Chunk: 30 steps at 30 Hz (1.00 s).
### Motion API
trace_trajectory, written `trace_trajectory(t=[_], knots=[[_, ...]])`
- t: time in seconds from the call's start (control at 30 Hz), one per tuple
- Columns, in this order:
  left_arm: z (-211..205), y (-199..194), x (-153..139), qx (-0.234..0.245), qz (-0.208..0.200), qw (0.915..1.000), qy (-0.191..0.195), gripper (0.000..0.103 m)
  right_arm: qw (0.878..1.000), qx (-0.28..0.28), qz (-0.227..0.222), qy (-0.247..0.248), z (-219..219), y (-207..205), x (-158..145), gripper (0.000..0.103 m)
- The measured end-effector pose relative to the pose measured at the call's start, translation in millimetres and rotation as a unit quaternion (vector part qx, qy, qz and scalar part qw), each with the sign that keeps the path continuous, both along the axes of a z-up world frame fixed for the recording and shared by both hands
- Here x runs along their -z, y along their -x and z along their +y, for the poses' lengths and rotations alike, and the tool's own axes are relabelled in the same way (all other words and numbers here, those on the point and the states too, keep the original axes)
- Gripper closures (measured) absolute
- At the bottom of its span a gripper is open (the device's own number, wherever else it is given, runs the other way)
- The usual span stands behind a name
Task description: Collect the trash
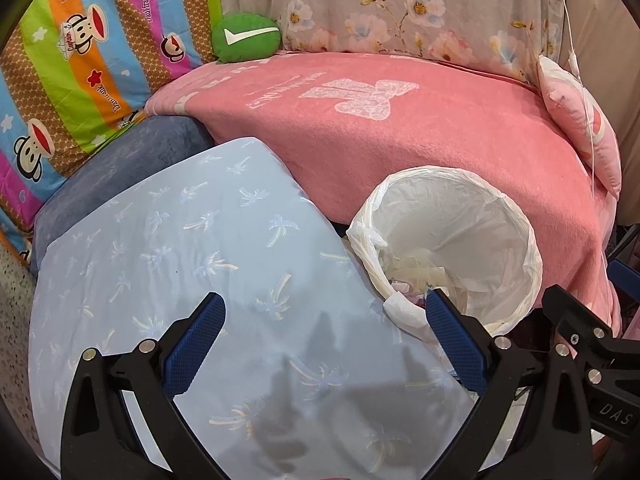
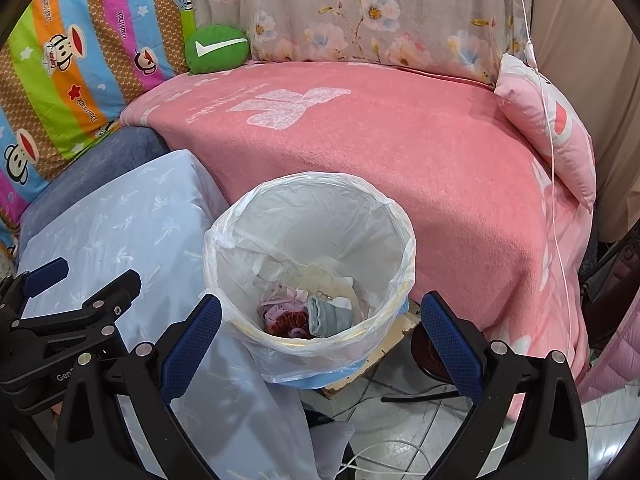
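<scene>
White plastic lines the trash bin (image 2: pixel 310 248), which stands on the floor against the front edge of the bed, between the pink blanket (image 2: pixel 380 152) and a pale blue palm-print cushion (image 2: pixel 132 232). At its bottom lies a small heap of trash (image 2: pixel 308 312): crumpled tissue, a grey-blue mask-like piece and something dark red. Both tools are empty: the left hand-held gripper (image 1: pixel 326 320) has its jaws spread wide over the blue cushion, and the right hand-held gripper (image 2: pixel 320 316) is equally wide apart, hanging over the bin's mouth. No loose litter shows on the blanket or cushion, so collection looks close to finished, or between pickups.

The left wrist view shows only part of the bin's contents. What the dark red item is cannot be made out. The floor (image 2: pixel 400 420) shows only as a patch of tiles with cables, so stray trash there cannot be ruled out.
</scene>
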State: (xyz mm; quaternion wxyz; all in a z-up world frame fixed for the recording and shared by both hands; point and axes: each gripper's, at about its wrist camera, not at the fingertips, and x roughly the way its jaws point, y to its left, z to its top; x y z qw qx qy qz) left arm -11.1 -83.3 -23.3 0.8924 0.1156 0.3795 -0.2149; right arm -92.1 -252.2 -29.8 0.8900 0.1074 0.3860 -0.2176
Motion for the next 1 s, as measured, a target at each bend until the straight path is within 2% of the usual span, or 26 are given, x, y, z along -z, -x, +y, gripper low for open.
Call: trace_trajectory(t=[1.0], knots=[[4.8, 1.0, 2.0, -0.012, 0.001, 0.9999, -0.002, 0.007, 1.000, -0.003, 0.004, 0.002, 1.6, -1.8, 4.2, 0.006]])
